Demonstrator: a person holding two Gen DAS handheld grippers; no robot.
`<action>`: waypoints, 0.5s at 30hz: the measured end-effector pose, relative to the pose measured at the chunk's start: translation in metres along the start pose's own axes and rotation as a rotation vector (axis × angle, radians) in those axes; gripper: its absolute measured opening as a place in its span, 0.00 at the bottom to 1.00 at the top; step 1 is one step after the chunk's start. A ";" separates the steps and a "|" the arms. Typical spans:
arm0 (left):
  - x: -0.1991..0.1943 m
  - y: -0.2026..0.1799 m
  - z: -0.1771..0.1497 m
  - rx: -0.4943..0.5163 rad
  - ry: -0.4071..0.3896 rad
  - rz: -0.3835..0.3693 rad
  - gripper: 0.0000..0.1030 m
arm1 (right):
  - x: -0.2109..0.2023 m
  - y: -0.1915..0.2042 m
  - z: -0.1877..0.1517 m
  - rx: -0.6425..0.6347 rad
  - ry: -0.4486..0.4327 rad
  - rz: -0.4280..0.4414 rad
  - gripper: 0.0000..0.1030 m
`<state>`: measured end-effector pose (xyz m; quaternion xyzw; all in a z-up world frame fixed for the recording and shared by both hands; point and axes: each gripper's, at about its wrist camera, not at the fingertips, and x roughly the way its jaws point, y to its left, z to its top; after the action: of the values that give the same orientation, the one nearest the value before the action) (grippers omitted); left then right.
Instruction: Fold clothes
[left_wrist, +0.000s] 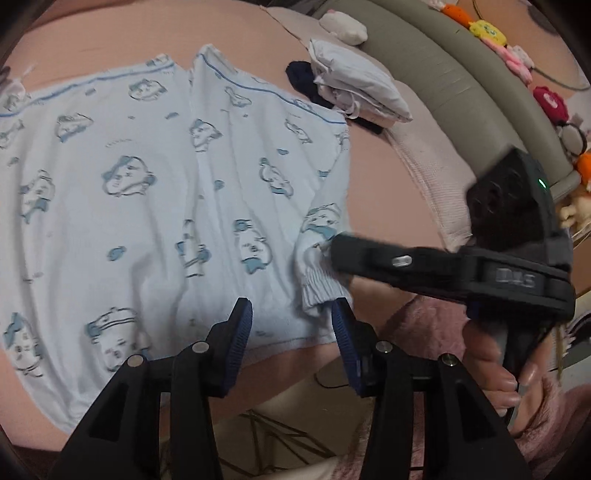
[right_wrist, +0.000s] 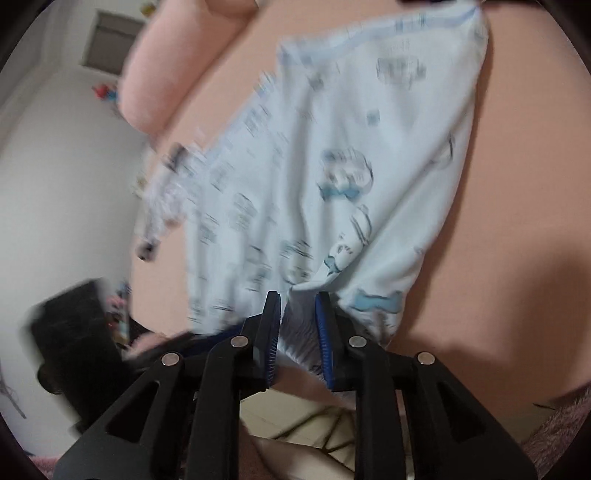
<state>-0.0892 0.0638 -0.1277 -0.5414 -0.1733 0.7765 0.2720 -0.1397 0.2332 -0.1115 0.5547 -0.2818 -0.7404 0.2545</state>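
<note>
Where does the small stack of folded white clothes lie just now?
In the left wrist view, the folded white clothes sit upper right on the pink bed, beyond the printed pyjama garment.

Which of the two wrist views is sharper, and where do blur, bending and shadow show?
Left wrist view: mostly sharp; the printed garment reads clearly, only the right tool crossing the frame is smeared, and the sofa edge bows with fisheye bending. Right wrist view: heavy motion blur streaks the garment's prints, worst at the left; a soft dark shadow lies on the pink sheet.
</note>
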 end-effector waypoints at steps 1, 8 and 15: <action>0.002 -0.001 0.001 -0.004 0.006 -0.022 0.48 | -0.009 -0.004 -0.004 0.025 -0.051 0.021 0.24; 0.001 -0.001 0.000 -0.036 0.000 -0.098 0.51 | -0.023 -0.047 -0.033 0.151 -0.134 -0.225 0.31; -0.015 0.020 0.001 -0.167 -0.073 -0.152 0.53 | 0.014 -0.024 -0.028 0.029 0.011 -0.101 0.31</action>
<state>-0.0912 0.0382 -0.1272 -0.5188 -0.2876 0.7558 0.2774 -0.1176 0.2367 -0.1438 0.5761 -0.2627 -0.7449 0.2104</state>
